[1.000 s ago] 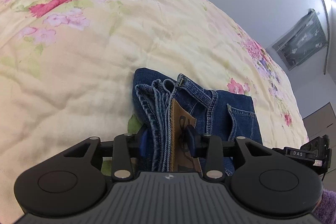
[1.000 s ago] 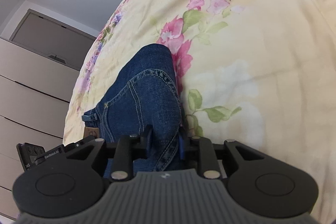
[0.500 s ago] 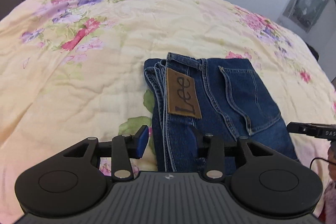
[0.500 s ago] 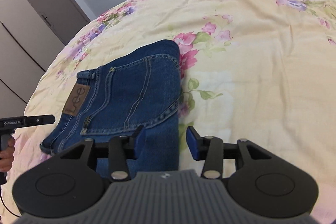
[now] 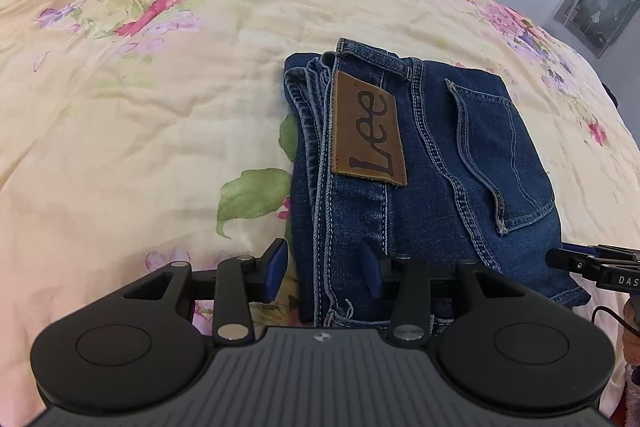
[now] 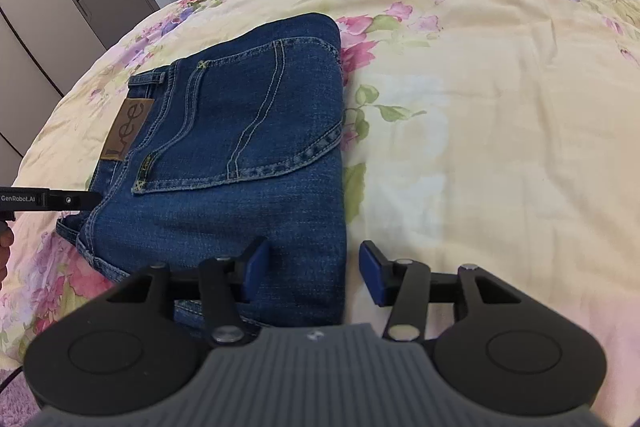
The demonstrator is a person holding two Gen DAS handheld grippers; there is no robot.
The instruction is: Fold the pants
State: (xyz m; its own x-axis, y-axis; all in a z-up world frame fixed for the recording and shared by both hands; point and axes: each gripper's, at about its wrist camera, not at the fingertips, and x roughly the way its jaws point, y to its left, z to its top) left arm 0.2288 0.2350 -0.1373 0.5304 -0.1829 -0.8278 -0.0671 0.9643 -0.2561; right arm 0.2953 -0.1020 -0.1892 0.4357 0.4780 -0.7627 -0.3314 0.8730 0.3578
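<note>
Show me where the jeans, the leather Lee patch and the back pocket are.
jeans [image 6: 248, 219]: right wrist view, plain denim below the pocket.
Lee patch [image 5: 368, 131]: left wrist view, middle of the lettering.
back pocket [image 5: 500, 151]: left wrist view, pocket face.

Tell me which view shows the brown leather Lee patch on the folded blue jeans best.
The left wrist view: the brown leather Lee patch is large, near centre, lettering readable. The right wrist view shows the same patch smaller, off toward the left edge of the folded blue jeans.
</note>
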